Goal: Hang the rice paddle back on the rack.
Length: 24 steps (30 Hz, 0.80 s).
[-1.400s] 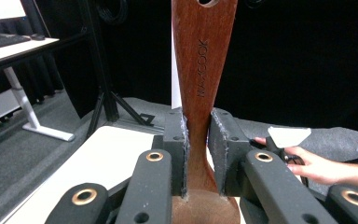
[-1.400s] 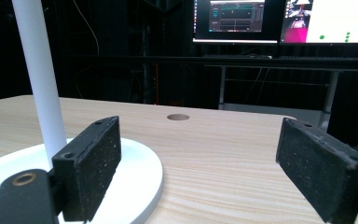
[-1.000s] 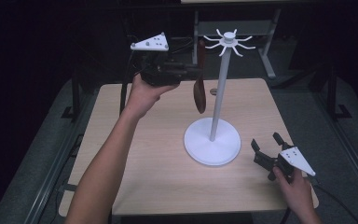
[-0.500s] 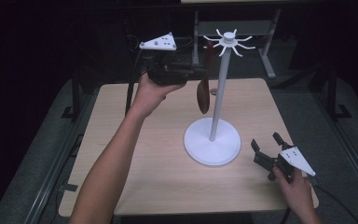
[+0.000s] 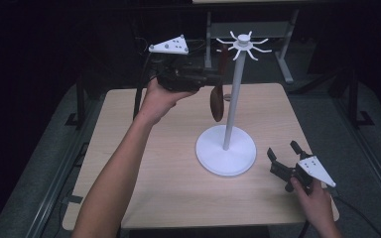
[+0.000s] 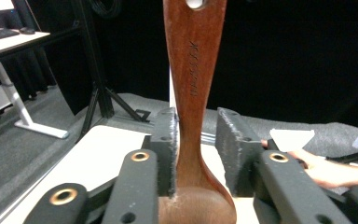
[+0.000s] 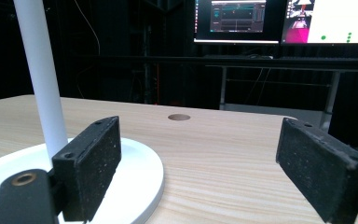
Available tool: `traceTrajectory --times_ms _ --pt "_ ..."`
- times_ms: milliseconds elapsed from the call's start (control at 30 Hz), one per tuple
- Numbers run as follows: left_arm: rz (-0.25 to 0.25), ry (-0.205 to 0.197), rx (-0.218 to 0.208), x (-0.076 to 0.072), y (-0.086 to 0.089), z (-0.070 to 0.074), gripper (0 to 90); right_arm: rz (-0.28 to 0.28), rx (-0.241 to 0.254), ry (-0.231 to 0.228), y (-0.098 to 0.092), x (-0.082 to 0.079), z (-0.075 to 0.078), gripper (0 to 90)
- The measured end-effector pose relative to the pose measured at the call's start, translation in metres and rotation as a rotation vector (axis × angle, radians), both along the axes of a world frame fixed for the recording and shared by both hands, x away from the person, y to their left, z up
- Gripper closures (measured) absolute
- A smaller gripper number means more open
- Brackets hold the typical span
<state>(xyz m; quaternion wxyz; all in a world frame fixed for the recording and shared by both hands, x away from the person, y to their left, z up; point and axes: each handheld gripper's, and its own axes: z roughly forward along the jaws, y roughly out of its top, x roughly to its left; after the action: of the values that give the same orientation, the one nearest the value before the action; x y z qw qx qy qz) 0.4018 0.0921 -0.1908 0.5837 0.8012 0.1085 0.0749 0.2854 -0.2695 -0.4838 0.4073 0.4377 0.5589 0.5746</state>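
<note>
A dark wooden spoon [image 5: 217,103] hangs bowl-down just left of the white stand's pole [image 5: 231,99]. Its handle reaches up beside the ring of hooks [image 5: 241,43] on top. My left gripper [image 5: 217,79] is held high above the table's back half, shut on the spoon's neck. In the left gripper view the handle [image 6: 193,70] rises between the pads [image 6: 165,140], with a hole at its top end. My right gripper [image 5: 282,148] rests open on the table, just right of the stand's round base [image 5: 225,156]. Its pads [image 7: 93,158] stand wide apart with nothing between them.
The light wooden table [image 5: 144,173] has bare room left of and in front of the stand. A small round hole [image 7: 179,117] sits in the tabletop near the far edge. Monitors [image 7: 237,18] and dark desk frames stand beyond it.
My left gripper has carried the spoon slightly to the right, closer to the stand's pole and hooks. The right gripper has stayed put.
</note>
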Motion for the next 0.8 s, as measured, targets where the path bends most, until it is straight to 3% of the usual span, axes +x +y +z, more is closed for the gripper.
traceTrajectory --times_ms 233,400,800 --pt "0.029 -0.006 0.03 -0.003 0.007 0.0 49.0 0.001 0.003 0.0 0.0 0.0 0.0 13.5" --pt "0.057 0.014 0.062 -0.006 0.016 -0.003 37.9 -0.002 0.004 0.0 0.0 0.0 0.0 13.5" --pt "0.134 0.037 0.136 -0.015 0.045 -0.026 29.6 -0.002 0.005 0.0 0.0 0.0 0.0 13.5"
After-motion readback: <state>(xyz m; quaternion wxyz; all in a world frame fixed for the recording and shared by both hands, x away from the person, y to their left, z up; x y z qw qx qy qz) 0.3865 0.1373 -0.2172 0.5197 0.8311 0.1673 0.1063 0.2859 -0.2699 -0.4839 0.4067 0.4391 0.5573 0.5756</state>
